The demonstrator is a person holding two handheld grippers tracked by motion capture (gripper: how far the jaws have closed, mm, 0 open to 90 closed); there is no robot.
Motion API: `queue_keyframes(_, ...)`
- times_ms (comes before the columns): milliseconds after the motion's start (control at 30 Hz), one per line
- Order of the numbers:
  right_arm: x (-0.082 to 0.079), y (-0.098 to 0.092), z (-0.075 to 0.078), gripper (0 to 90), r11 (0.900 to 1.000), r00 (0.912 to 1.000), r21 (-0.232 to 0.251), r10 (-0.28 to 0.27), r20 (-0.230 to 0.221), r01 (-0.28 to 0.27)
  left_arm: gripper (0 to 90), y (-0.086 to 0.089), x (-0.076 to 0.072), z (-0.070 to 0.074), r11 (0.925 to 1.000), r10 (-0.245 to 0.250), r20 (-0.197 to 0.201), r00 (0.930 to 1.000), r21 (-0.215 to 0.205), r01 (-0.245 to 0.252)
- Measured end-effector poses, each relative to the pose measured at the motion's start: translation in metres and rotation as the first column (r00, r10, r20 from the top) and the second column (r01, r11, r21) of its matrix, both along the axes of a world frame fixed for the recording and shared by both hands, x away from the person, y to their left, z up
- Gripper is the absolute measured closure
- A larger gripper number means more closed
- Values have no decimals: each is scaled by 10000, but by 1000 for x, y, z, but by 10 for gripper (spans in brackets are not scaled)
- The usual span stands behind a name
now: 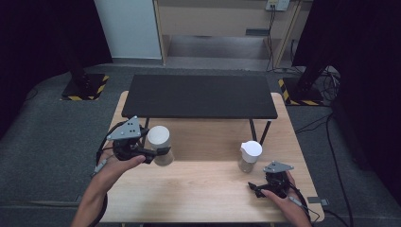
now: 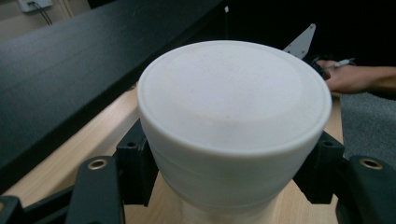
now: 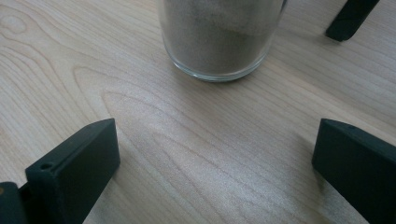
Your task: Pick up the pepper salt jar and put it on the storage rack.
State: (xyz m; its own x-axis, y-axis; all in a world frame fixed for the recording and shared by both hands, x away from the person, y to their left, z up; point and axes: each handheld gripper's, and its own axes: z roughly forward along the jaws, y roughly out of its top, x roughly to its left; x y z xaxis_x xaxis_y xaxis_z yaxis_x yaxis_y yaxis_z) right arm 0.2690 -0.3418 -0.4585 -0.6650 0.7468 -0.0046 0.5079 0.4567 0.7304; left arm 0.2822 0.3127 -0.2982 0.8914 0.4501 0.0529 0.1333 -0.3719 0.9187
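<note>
Over the wooden tabletop (image 1: 198, 189), the left tool (image 1: 158, 150) pinched a white-lidded jar (image 1: 160, 142); lifting called for keeping it upright. The right tool (image 1: 254, 187) stood spread near the front right corner.

Soft, even light from above falls on the pale wooden table (image 1: 198, 189) in the high view, while the curtained sides of the room sink into near black and the whole picture is slightly soft, with only faint shadows under the raised black shelf (image 1: 198, 97). In the left gripper view the white lid (image 2: 233, 102) is bright and smoothly lit, a little hazy up close. The right gripper view is evenly lit, its wood grain crisp, with the black tongs (image 3: 215, 172) blurred at the bottom edge.
</note>
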Motion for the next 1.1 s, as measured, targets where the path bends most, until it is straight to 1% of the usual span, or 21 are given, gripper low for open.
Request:
queue_keyframes(67,0,0,0,16,10000,10000,-4,-16,-1,16,334,-2,2,7,10000,-14,-18,10000,48,14)
queue_keyframes(100,0,0,0,16,10000,10000,-4,-16,-1,16,334,-2,2,7,10000,-14,-18,10000,48,14)
queue_keyframes(200,0,0,0,16,10000,10000,-4,-18,2,18,334,-5,5,15,9999,-20,-61,10000,111,21)
queue_keyframes(233,0,0,0,16,10000,10000,-1,-23,-3,23,334,-5,6,16,10000,-39,-74,10000,63,40)
queue_keyframes(267,0,0,0,16,10000,10000,-4,-20,0,20,334,-5,9,17,10000,-23,-124,9999,-70,22)
queue_keyframes(400,0,0,0,16,10000,10000,-2,-26,-4,26,334,-4,11,22,9999,21,-127,9999,-113,-23)
queue_keyframes(600,-1,0,0,17,10000,10000,-7,-46,1,46,333,-6,12,40,9999,-58,10,10000,90,58)
queue_keyframes(700,-1,1,0,17,10000,10000,-7,-49,-2,49,334,-5,13,50,10000,-25,86,10000,82,24)
queue_keyframes(733,-1,0,0,17,10000,10000,-8,-48,0,48,334,-4,13,56,10000,27,106,9999,36,-27)
queue_keyframes(867,-1,1,0,17,10000,10000,-6,-49,-3,49,334,0,16,65,9999,71,67,10000,-121,-70)
queue_keyframes(900,-1,1,0,17,10000,10000,-6,-49,-3,49,334,0,16,65,9999,71,67,10000,-121,-70)
queue_keyframes(1033,-1,1,0,17,10000,10000,-8,-49,-1,49,334,0,20,77,9998,195,46,9998,-21,-195)
queue_keyframes(1100,-1,1,0,17,10000,10000,-7,-49,-1,49,334,0,22,83,9998,183,41,9998,52,-183)
